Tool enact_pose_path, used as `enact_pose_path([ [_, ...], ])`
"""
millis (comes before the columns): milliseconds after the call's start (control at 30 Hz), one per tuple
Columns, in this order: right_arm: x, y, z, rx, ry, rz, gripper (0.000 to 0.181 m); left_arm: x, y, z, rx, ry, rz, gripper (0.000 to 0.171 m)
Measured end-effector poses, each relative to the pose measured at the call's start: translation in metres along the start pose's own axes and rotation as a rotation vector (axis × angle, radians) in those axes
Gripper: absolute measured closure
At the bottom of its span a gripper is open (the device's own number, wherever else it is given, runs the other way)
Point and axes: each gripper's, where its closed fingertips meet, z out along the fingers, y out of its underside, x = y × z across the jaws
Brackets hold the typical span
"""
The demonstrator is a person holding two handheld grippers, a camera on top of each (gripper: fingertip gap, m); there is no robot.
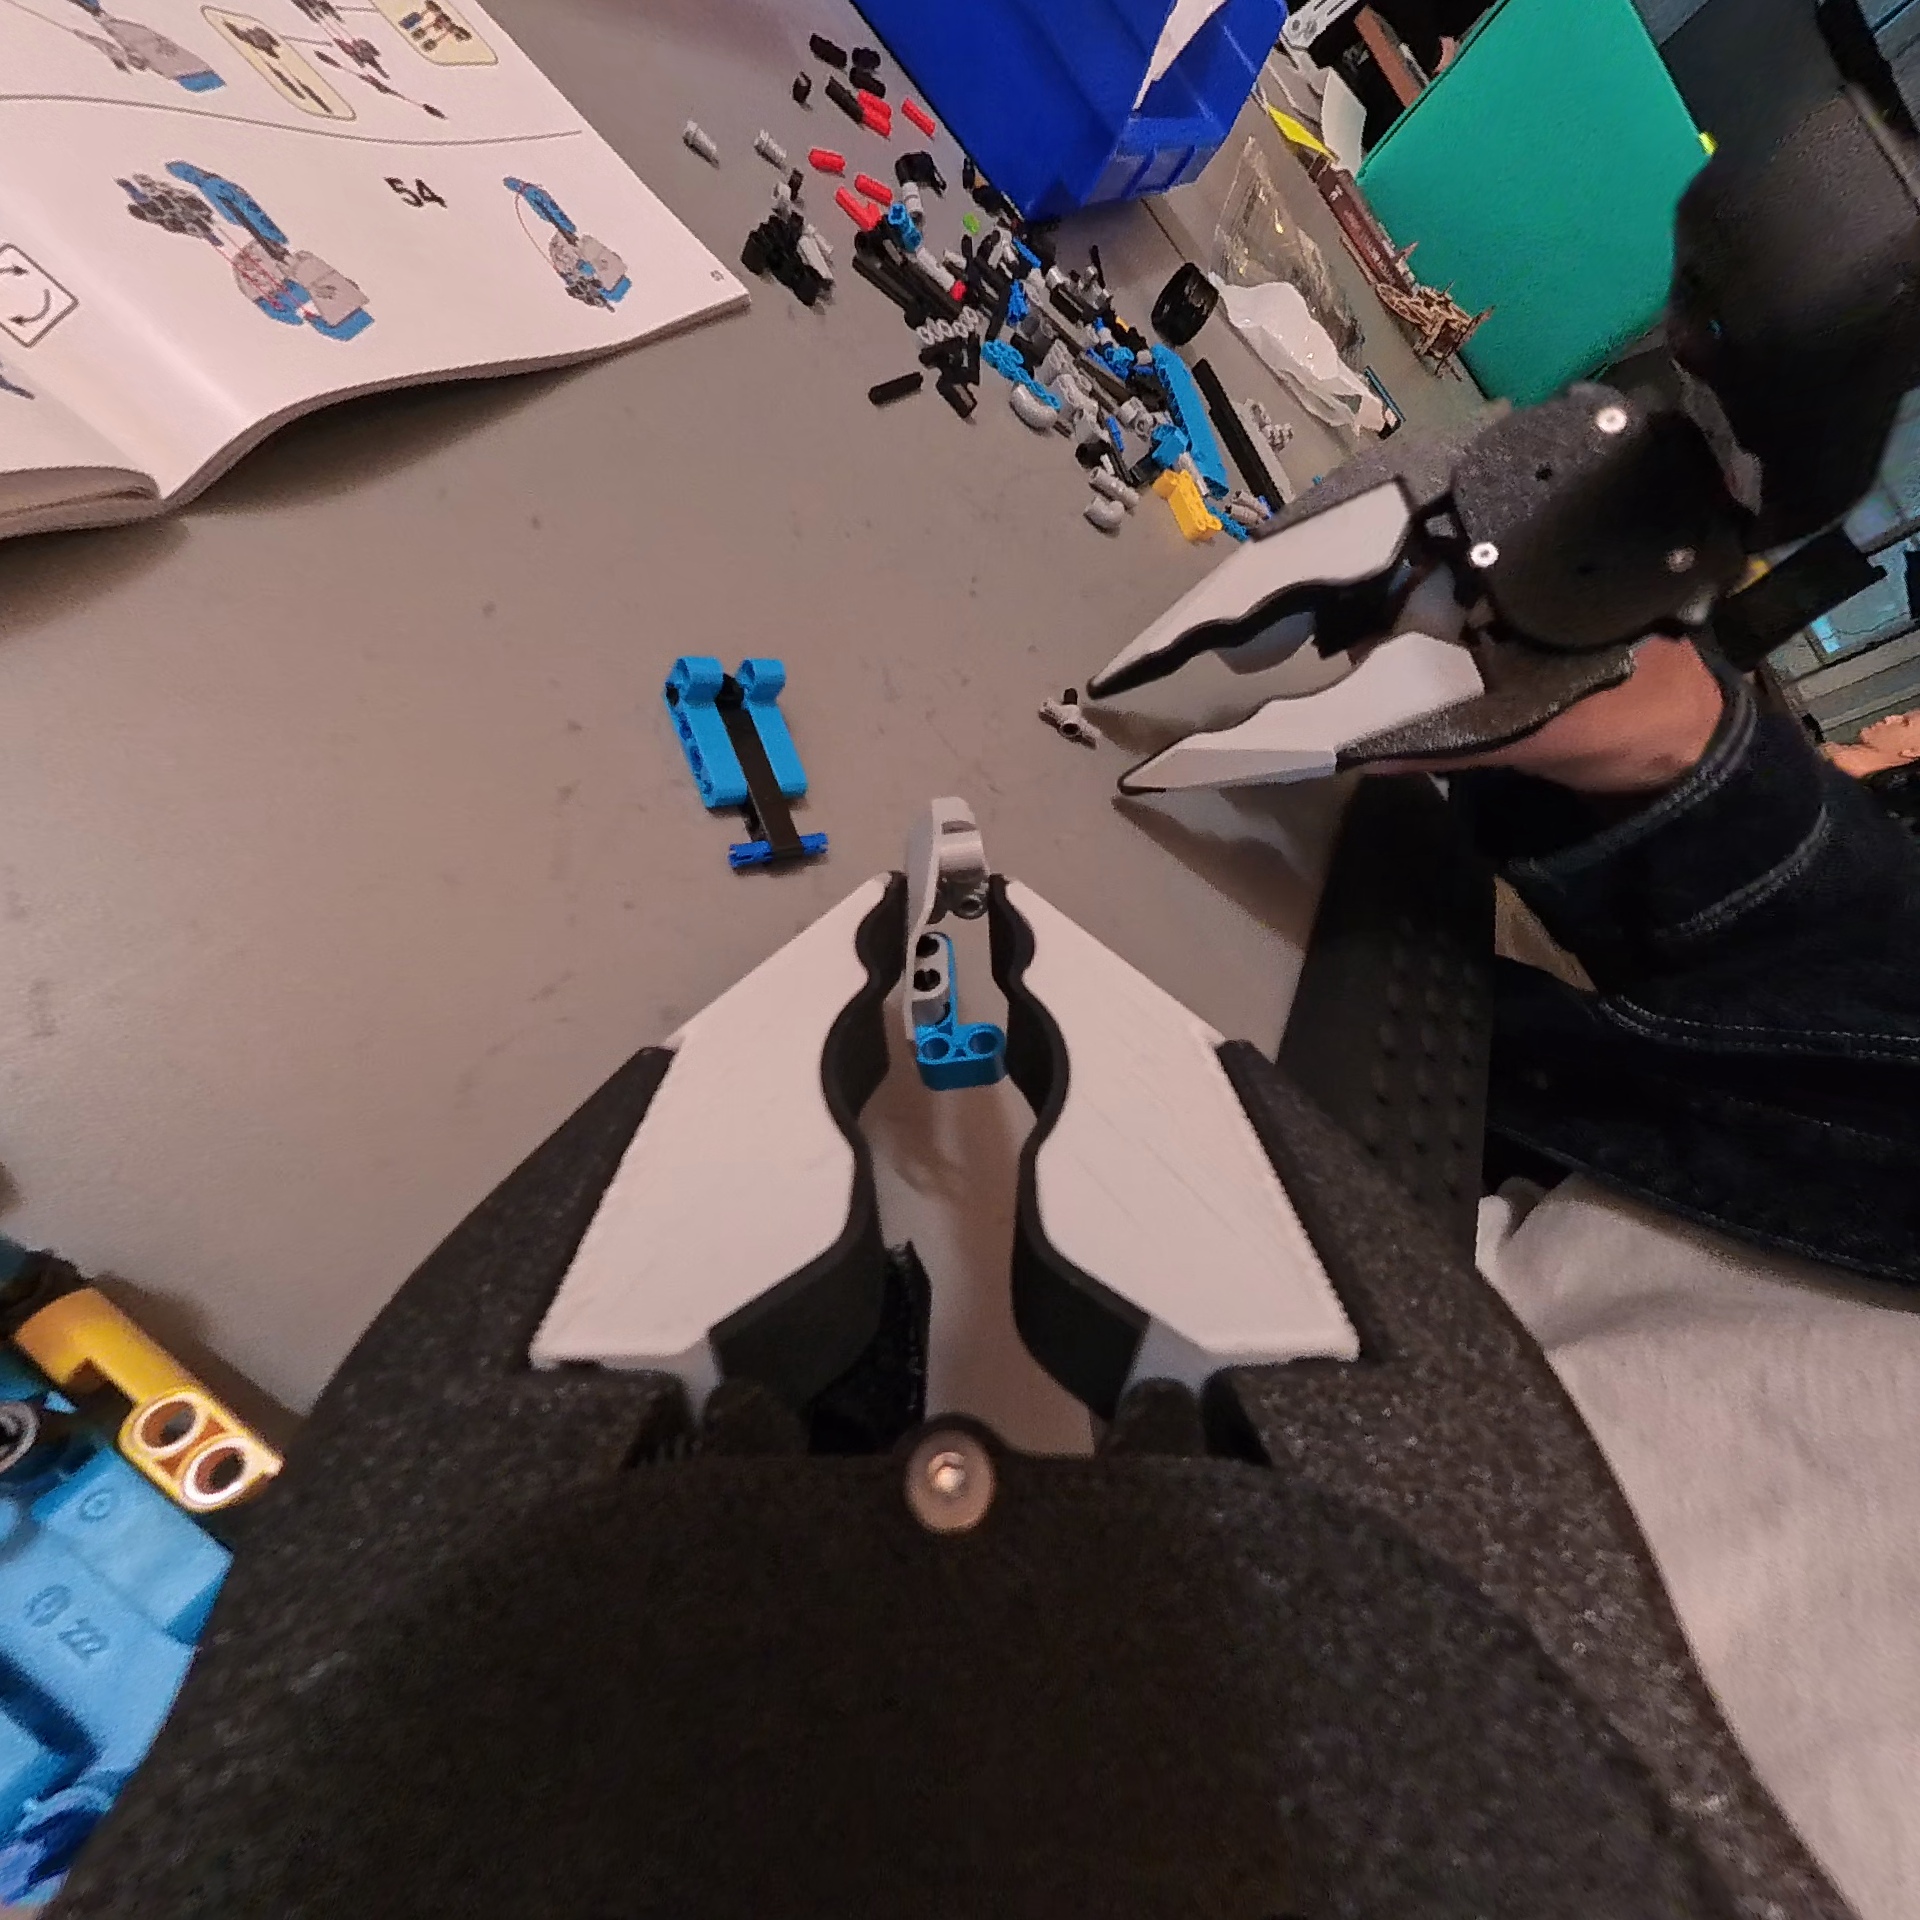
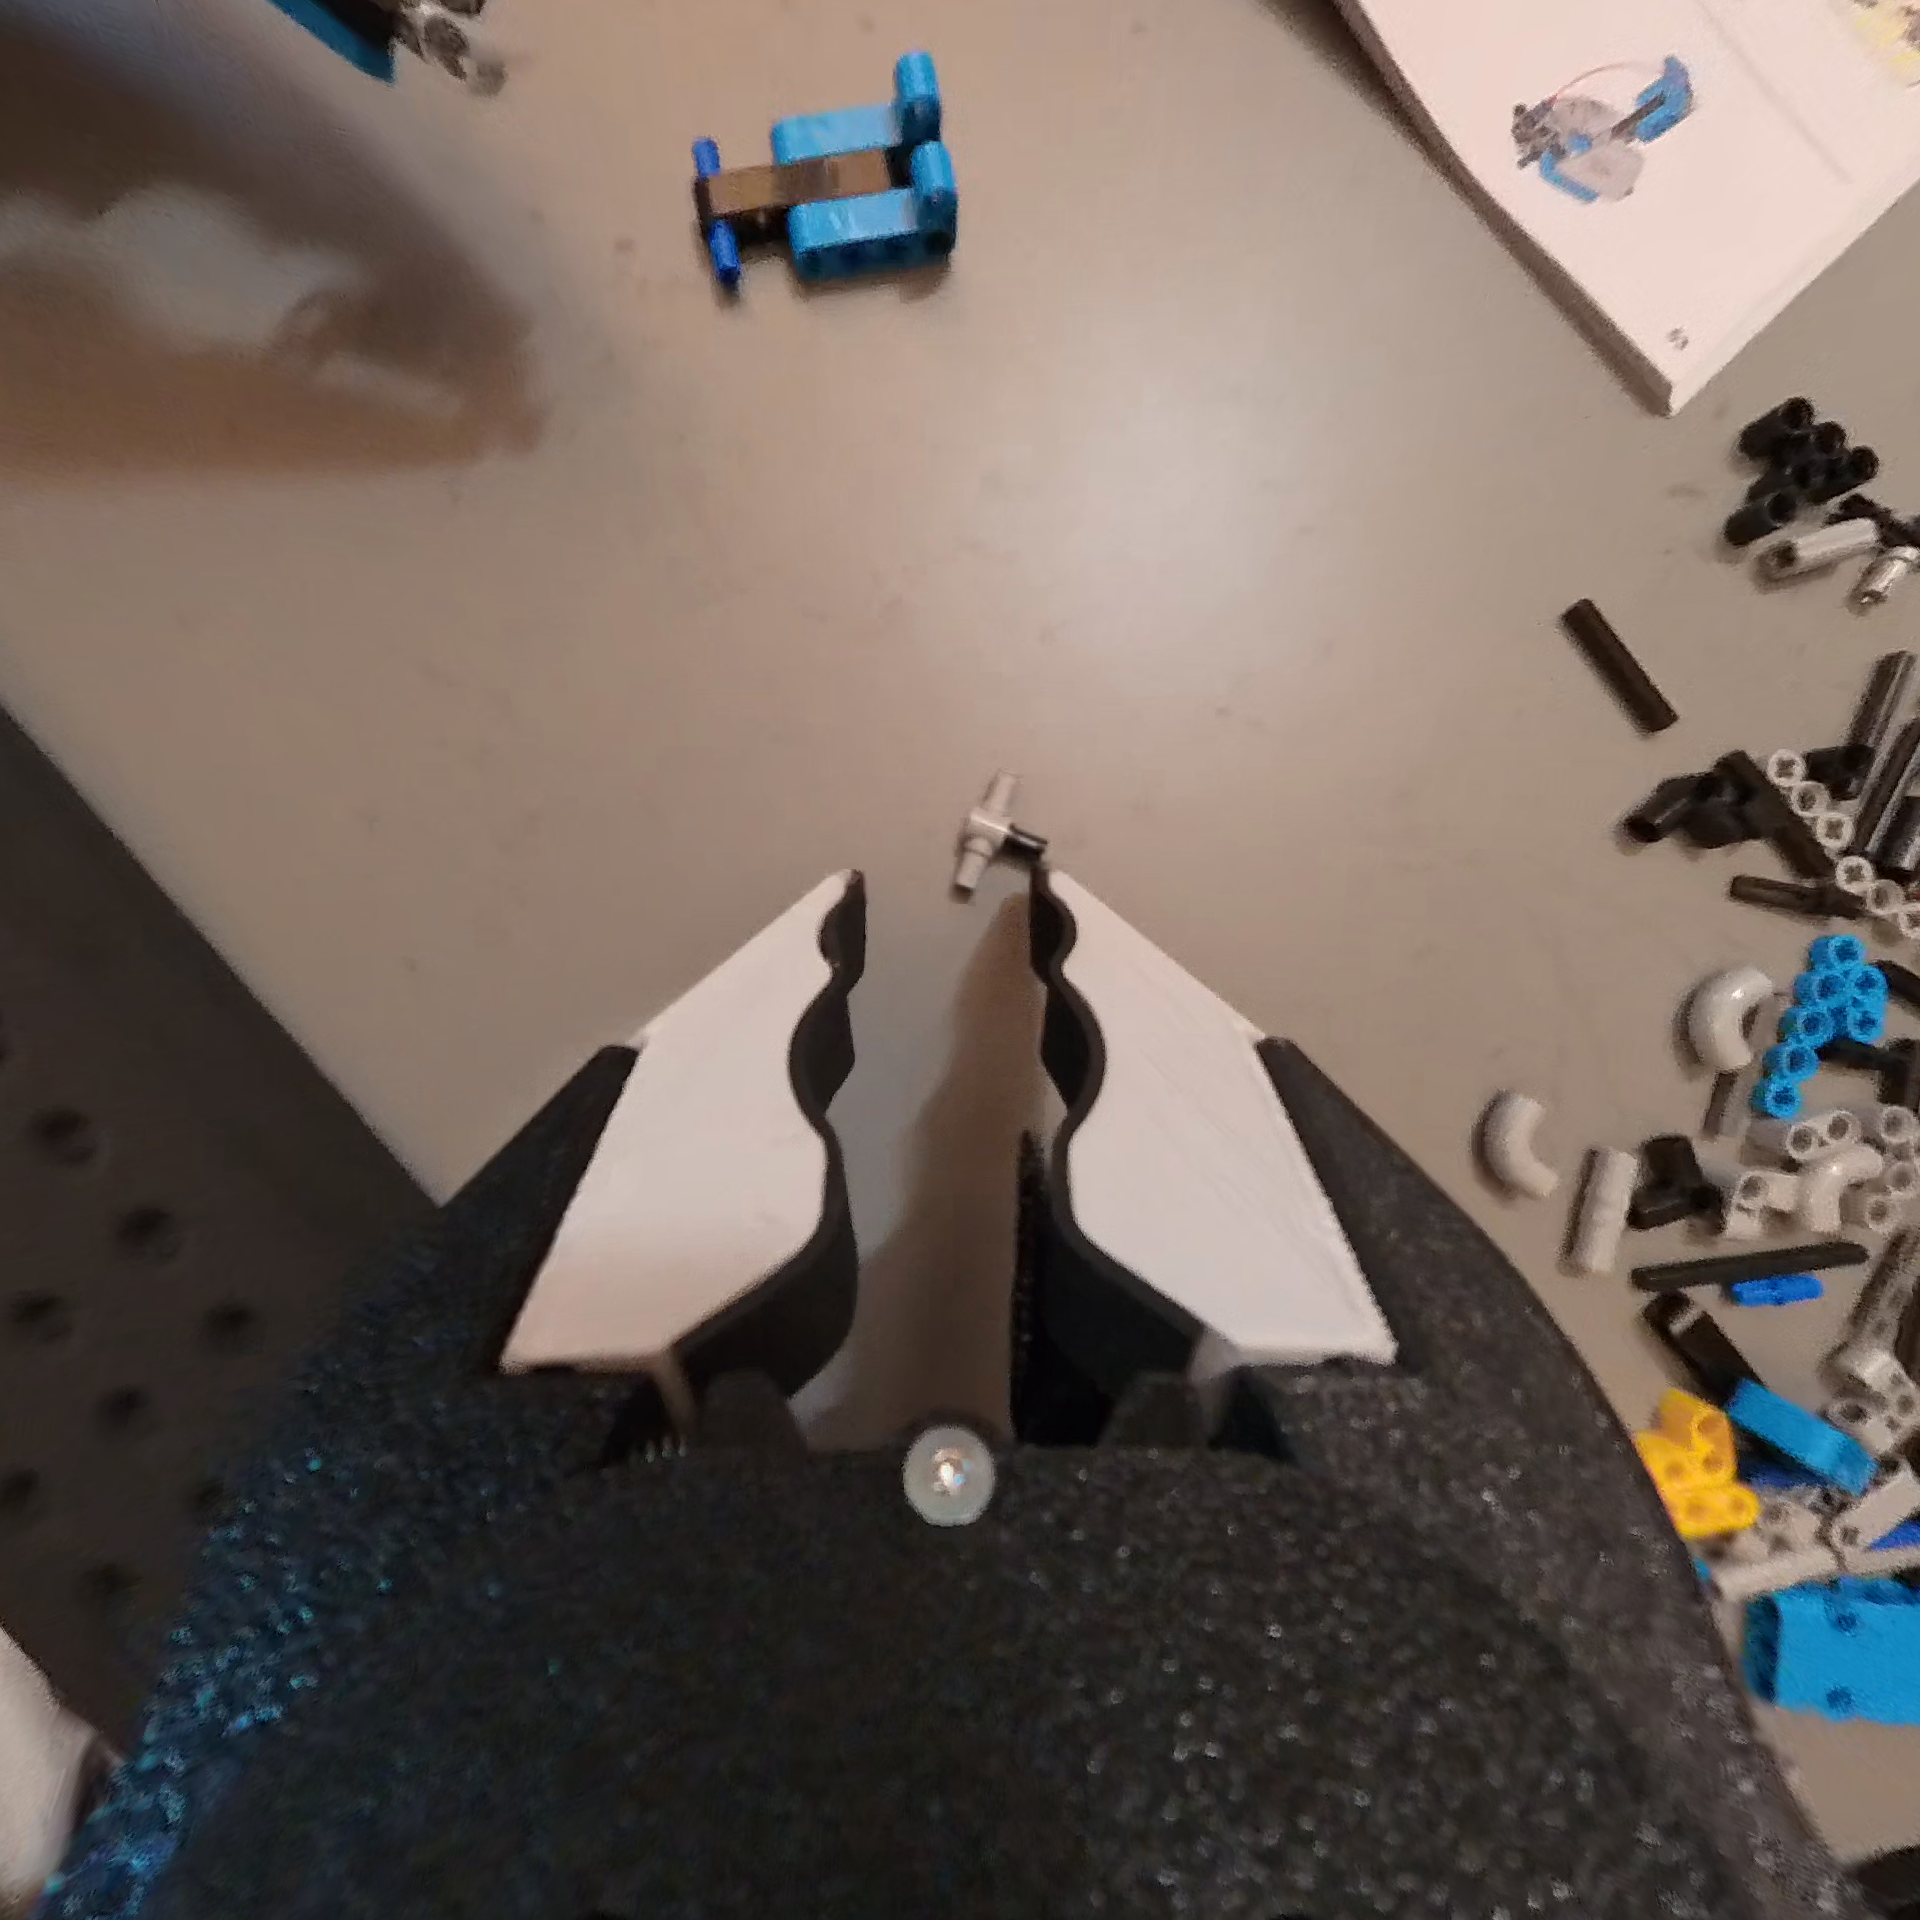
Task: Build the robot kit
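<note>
My left gripper (image 1: 943, 885) is shut on a small grey and blue brick assembly (image 1: 940, 961), held upright above the grey table (image 1: 416, 727). My right gripper (image 2: 945, 883) is open and empty, its tips just short of a small grey and black connector piece (image 2: 987, 831) lying on the table. That gripper (image 1: 1107, 732) and the connector piece (image 1: 1068, 717) also show at the right of the left wrist view. A blue and black brick assembly (image 1: 740, 750) lies flat on the table ahead of my left gripper; it also shows in the right wrist view (image 2: 831, 197).
An open instruction booklet (image 1: 260, 239) lies at the far left, also in the right wrist view (image 2: 1683, 156). A pile of loose black, grey, blue and red pieces (image 1: 1039, 312) lies beyond, before a blue bin (image 1: 1070, 83). A blue and yellow model (image 1: 94, 1558) sits at lower left. One gripper's finger ends stand about 15 cm off the other's.
</note>
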Motion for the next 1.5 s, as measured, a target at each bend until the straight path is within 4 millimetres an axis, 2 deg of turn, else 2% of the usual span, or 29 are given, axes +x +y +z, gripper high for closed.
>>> enact_pose_path([
  [100,-0.001,0.000,0.002,-0.012,-0.129,-0.013,0.156,-0.001,0.001,0.000,-0.005,-0.006,0.005,0.156],
  [167,-0.010,0.002,0.004,-0.040,-0.204,-0.026,0.155,-0.002,0.001,0.001,-0.007,-0.013,0.006,0.156],
  [300,-0.021,-0.005,0.003,-0.026,-0.217,-0.058,0.161,-0.005,0.001,0.000,-0.007,-0.021,0.002,0.156],
  [400,-0.008,-0.010,-0.001,-0.004,-0.175,-0.040,0.165,-0.004,0.002,0.000,-0.009,-0.019,0.005,0.156],
  [533,0.007,-0.011,0.000,0.030,-0.226,0.127,0.160,-0.002,0.002,0.000,-0.011,-0.011,0.008,0.156],
  [633,0.018,-0.008,0.007,0.073,-0.223,0.181,0.160,-0.001,0.002,0.000,-0.010,-0.009,0.011,0.156],
  [800,0.009,-0.014,0.005,0.170,-0.301,0.203,0.154,-0.002,0.002,0.001,-0.014,-0.011,0.010,0.156],
  [1067,0.013,-0.015,0.011,0.200,-0.241,0.168,0.153,-0.002,0.003,0.002,-0.020,-0.012,0.008,0.156],
  [1300,0.014,-0.011,0.014,0.159,-0.092,-0.019,0.155,-0.003,0.004,0.002,-0.022,-0.013,0.009,0.156],
  [1400,0.005,-0.011,0.014,0.153,-0.102,-0.075,0.170,-0.003,0.004,0.002,-0.022,-0.014,0.009,0.156],
  [1500,0.005,-0.011,0.014,0.149,-0.070,-0.119,0.170,-0.002,0.004,0.003,-0.024,-0.014,0.011,0.156],
])
